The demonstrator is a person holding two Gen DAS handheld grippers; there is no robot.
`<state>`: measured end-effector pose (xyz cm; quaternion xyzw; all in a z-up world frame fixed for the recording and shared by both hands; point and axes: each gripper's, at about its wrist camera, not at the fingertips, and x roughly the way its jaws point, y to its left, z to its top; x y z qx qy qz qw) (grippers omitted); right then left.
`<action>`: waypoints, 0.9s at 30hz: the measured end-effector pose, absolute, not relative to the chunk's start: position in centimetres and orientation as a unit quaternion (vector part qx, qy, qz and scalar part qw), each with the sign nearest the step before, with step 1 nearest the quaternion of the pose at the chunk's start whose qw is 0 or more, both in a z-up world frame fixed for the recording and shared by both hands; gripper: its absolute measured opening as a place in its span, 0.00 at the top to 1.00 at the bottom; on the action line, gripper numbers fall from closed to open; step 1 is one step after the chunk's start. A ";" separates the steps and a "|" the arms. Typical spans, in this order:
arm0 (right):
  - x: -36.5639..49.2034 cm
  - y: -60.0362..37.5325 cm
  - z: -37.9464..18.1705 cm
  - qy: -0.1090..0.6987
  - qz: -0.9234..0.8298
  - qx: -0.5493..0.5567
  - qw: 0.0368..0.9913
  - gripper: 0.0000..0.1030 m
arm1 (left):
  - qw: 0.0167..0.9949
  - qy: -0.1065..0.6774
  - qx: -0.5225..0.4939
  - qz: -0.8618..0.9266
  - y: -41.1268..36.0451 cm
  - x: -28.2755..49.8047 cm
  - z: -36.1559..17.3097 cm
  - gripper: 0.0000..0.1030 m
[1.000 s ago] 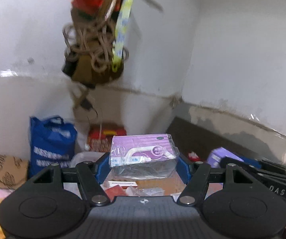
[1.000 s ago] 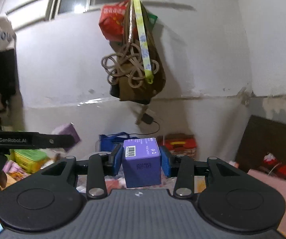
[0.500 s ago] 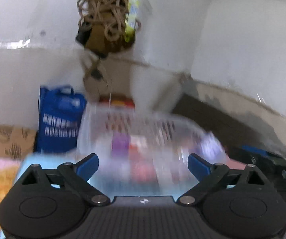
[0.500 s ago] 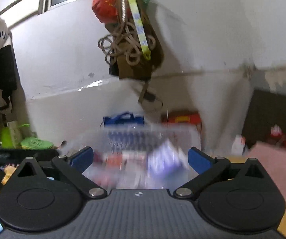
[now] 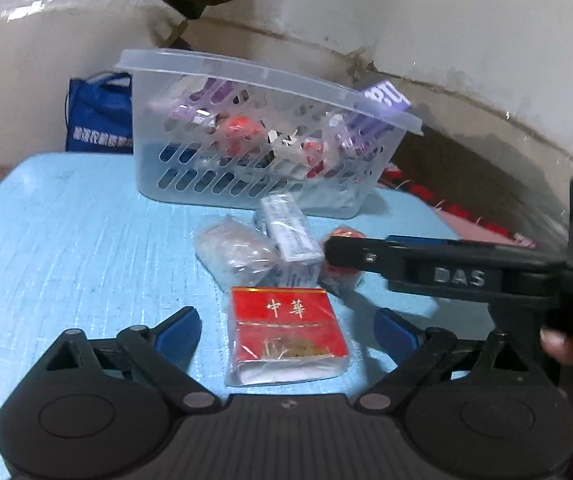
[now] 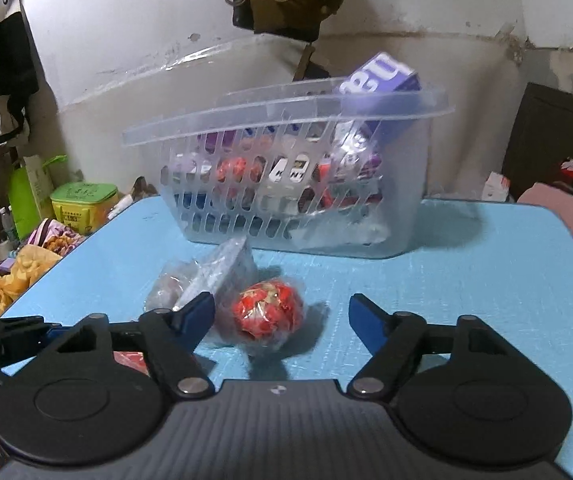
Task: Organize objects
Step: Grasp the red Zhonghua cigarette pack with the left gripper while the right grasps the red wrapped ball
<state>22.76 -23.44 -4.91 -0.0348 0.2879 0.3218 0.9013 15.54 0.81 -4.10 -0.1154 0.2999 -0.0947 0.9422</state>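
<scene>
A clear slotted basket [image 5: 246,76] [image 6: 286,108] stands at the back of the blue table [image 5: 66,240], full of small packs, with a purple box [image 5: 386,96] [image 6: 378,76] poking over its rim. My left gripper [image 5: 286,328] is low over the table, its jaws wide and closing. A red cigarette pack [image 5: 286,332] in plastic lies between them, untouched by the pads. My right gripper [image 6: 282,316] is also closing. A red round item [image 6: 268,312] in clear wrap sits between its jaws, with no pad pressing on it. In the left wrist view the right gripper [image 5: 446,268] crosses from the right.
A white-blue wrapped box [image 5: 290,236] and a clear-wrapped packet [image 5: 234,252] lie between the basket and the grippers. A blue bag [image 5: 98,116] stands behind the table, a green tub [image 6: 82,200] and clutter to its left. A hand [image 5: 566,344] is at the right.
A second ago the left gripper held a purple-white box and the right a purple cube, both high up. Both opened and let go, then sank to the loose items on the table.
</scene>
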 end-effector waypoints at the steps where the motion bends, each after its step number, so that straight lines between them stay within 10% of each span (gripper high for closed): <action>1: 22.8 -23.3 -5.2 0.294 0.325 -0.036 0.898 0.37 | 0.943 0.299 -0.109 -0.093 0.5 15.6 -4.1 0.07; 5: 22.9 -23.4 -5.8 0.307 0.335 -0.026 0.891 0.51 | 0.945 0.300 -0.087 -0.094 0.2 16.1 -4.2 0.08; 8: 22.7 -23.9 -5.7 0.300 0.328 -0.016 0.896 0.52 | 0.947 0.294 -0.095 -0.089 1.2 15.8 -4.1 0.35; 27: 20.1 -24.2 -4.5 0.201 0.287 -0.022 0.936 0.53 | 0.975 0.145 -0.133 -0.103 6.5 15.7 -2.5 0.35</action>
